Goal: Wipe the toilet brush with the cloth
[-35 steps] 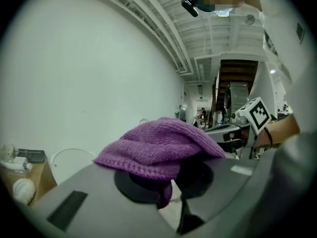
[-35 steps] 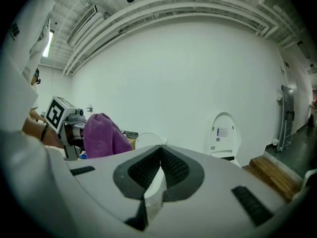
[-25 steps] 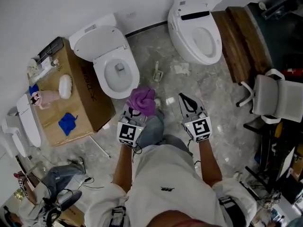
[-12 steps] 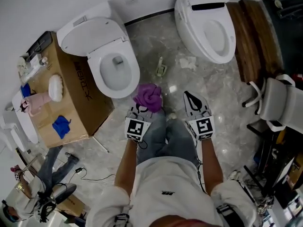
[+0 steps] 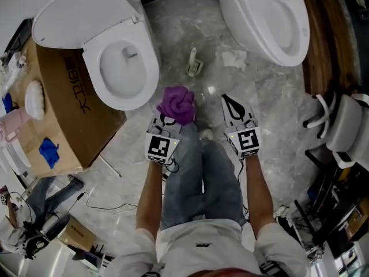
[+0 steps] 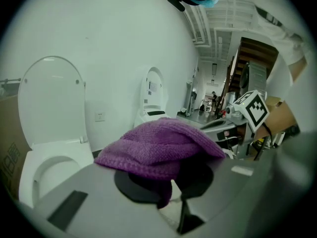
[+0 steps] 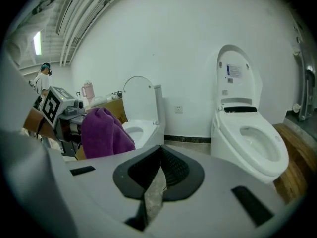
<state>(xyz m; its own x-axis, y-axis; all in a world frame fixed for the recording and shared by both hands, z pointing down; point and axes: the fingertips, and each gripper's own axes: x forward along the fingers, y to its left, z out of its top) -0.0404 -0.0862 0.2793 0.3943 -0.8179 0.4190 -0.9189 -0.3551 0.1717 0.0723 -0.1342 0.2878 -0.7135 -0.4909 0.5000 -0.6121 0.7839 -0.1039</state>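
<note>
A pale toilet brush (image 5: 193, 63) is on the marble floor between the two toilets, beyond both grippers. My left gripper (image 5: 172, 112) is shut on a bunched purple cloth (image 5: 177, 104), which drapes over its jaws (image 6: 158, 150) and hides the fingertips. My right gripper (image 5: 229, 101) sits beside it to the right, shut, with nothing between its black pads (image 7: 171, 170). From the right gripper view the purple cloth (image 7: 102, 133) shows at the left. The brush is in neither gripper view.
An open toilet (image 5: 109, 36) stands at the left, a second toilet (image 5: 271, 16) at the upper right. A cardboard box (image 5: 63, 108) with small items flanks the left toilet. Crumpled tissue (image 5: 233, 58) lies near the brush. A wooden platform (image 5: 323, 39) and a white chair (image 5: 346, 128) stand at the right.
Both grippers have sunk toward the floor, side by side, as the person crouched. The purple cloth stays in the left gripper. The toilets and brush look nearer.
</note>
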